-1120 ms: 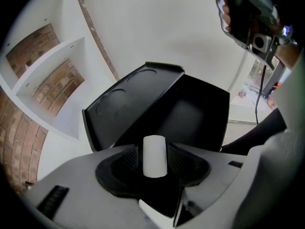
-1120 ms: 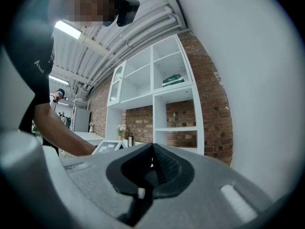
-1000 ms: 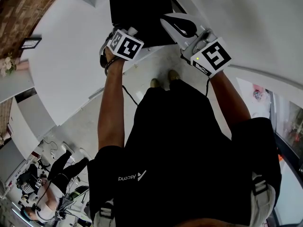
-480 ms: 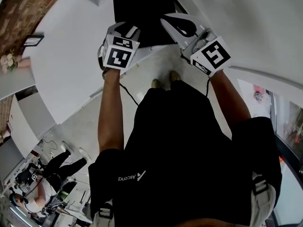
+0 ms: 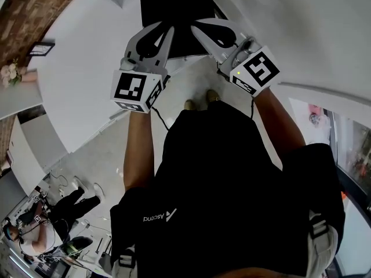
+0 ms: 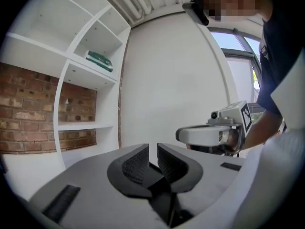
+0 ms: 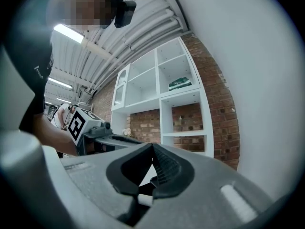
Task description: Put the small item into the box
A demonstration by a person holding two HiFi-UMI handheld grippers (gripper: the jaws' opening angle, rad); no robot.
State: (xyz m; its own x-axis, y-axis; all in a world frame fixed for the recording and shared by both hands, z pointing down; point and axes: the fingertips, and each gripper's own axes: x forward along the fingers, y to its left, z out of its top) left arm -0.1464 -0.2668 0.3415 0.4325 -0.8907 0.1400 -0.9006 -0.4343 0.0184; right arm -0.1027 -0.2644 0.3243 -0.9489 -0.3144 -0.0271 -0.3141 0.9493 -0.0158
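I see no small item in any view. A black rectangular box or surface (image 5: 174, 10) lies at the top of the head view, below both raised grippers. My left gripper (image 5: 159, 32) points away over it. In the left gripper view, the left gripper (image 6: 152, 148) has its jaws closing to a narrow gap, with nothing between them. My right gripper (image 5: 200, 25) is held beside it. In the right gripper view, the right gripper (image 7: 152, 147) has its tips together and nothing visible between them. Each gripper view shows the other: the right gripper (image 6: 209, 135) and the left gripper (image 7: 90, 130).
White shelving with a brick back holds a green item (image 6: 100, 61), and the green item (image 7: 180, 83) also shows in the right gripper view. White wall panels surround me. A person (image 5: 32, 233) sits on the floor at the lower left, beside cables.
My left gripper has tilted up and drawn back toward me, with its marker cube now lower in the head view. The right gripper has barely moved.
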